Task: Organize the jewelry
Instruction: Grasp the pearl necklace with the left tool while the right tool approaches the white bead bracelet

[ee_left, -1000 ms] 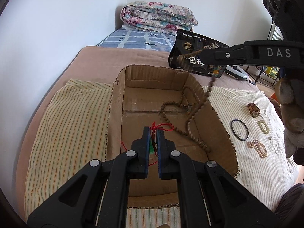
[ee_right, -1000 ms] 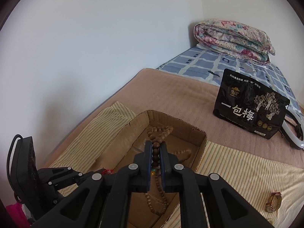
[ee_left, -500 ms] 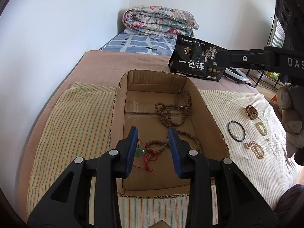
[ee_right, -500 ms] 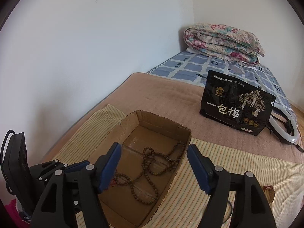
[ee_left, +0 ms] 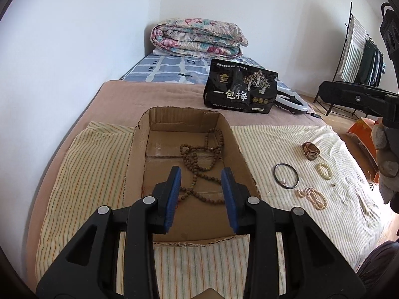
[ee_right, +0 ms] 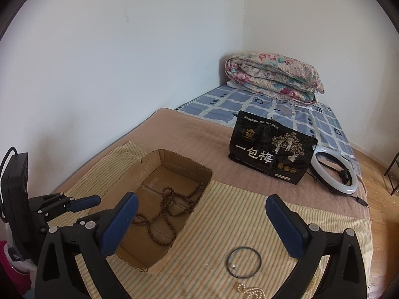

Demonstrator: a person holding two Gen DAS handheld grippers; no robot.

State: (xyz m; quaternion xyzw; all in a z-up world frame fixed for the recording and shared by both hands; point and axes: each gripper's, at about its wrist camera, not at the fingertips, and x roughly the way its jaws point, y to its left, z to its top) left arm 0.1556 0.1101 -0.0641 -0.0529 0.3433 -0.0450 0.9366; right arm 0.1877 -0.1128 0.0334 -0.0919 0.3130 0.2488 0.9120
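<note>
Wooden bead necklace (ee_left: pixel 199 164) lies in cardboard box (ee_left: pixel 239 154); watch (ee_left: pixel 310 150), bangle (ee_left: pixel 286 175), pearl strands (ee_left: pixel 311 196) remain on bed. Both hand-held grippers, left (ee_left: pixel 200 194) and right (ee_right: pixel 199 224), open, empty.

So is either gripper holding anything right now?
No. The left gripper and right gripper are both open and empty; the wooden bead necklace lies loose in the cardboard box.

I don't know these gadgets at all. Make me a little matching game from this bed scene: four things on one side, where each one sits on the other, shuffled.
Things:
1. wooden bead necklace
2. black ring bangle
3. black snack bag
4. floral quilt

Places:
A. folded at the bed's far end
B. inside the cardboard box
C. upright on the brown blanket
D. flat on the striped cloth

Pairs: 1-B, 2-D, 3-C, 4-A
</note>
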